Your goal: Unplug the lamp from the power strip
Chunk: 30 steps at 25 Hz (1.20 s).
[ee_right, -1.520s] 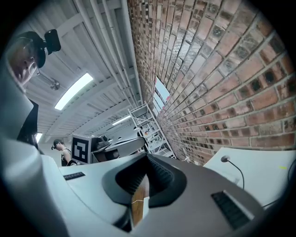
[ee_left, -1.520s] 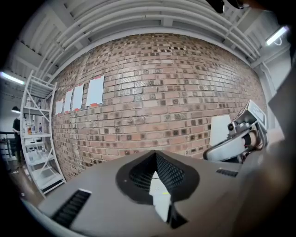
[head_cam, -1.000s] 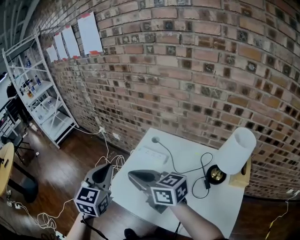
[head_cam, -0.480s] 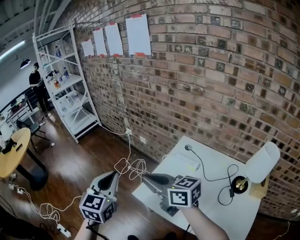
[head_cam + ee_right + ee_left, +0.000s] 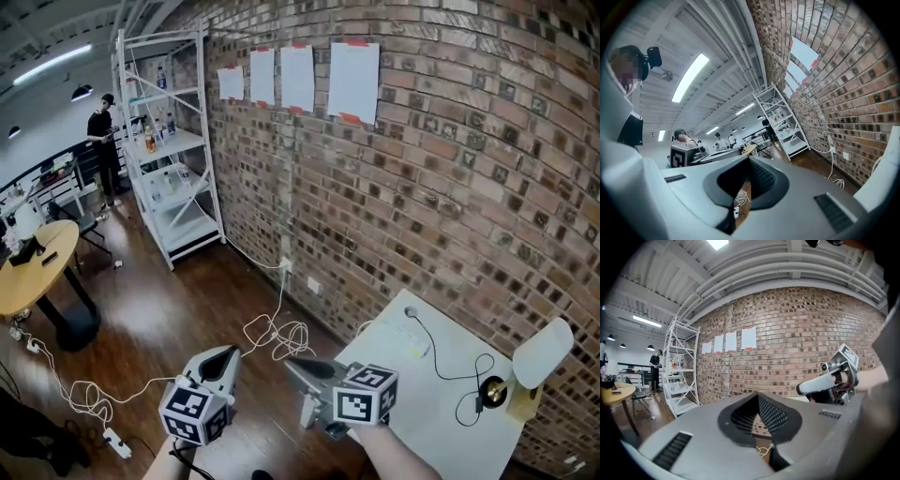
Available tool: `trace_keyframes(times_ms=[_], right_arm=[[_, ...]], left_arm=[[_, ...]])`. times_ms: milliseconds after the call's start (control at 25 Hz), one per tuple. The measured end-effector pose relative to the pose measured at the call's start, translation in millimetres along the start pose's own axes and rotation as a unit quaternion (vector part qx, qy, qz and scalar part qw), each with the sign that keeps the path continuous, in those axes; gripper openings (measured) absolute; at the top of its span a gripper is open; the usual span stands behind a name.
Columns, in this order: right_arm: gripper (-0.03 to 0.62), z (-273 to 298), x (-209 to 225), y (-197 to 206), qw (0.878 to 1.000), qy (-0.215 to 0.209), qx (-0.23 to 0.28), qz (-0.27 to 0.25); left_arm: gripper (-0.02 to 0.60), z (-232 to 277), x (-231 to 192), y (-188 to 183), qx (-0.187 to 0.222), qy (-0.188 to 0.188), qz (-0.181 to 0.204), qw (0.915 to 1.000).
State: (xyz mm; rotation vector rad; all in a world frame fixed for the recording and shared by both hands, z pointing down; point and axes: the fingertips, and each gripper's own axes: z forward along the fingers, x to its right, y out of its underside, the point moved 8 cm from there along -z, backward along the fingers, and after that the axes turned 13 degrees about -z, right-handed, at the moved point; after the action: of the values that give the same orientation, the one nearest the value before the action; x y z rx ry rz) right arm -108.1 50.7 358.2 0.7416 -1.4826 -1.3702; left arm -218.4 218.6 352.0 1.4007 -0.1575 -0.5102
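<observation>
The lamp, with a white shade and a wooden block foot, stands at the far right corner of the white table. Its black cord loops across the tabletop. A white power strip lies near the table's far edge. Both grippers hang over the wooden floor, left of the table and away from the lamp. My left gripper is shut with nothing in it. Shut and empty too, my right gripper is near the table's left corner.
White cables coil on the floor below a wall socket, and a second power strip lies at the lower left. A white metal rack stands against the brick wall. A round wooden table and a standing person are far left.
The view has swung left, so the table and lamp slid toward the lower right. Both grippers moved off the table to above the floor, jaws staying shut.
</observation>
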Motion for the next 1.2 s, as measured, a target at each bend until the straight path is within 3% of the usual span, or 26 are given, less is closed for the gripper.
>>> trace_keyframes(times_ms=[360, 640, 1200], right_arm=[[0.002, 94.8, -53.1, -5.0, 0.998, -0.064, -0.008, -0.026], [0.002, 145.8, -86.9, 1.0, 0.994, -0.097, -0.023, -0.043], [0.002, 196.9, -103.1, 7.0, 0.986, -0.132, -0.048, -0.089]], left_arm=[[0.015, -61.2, -73.7, -14.7, 0.031, -0.045, -0.021, 0.9983], [0.017, -100.7, -115.8, -9.5, 0.033, -0.071, -0.009, 0.9969], [0.017, -122.3, -163.0, 1.1, 0.032, -0.125, -0.039, 0.9908]])
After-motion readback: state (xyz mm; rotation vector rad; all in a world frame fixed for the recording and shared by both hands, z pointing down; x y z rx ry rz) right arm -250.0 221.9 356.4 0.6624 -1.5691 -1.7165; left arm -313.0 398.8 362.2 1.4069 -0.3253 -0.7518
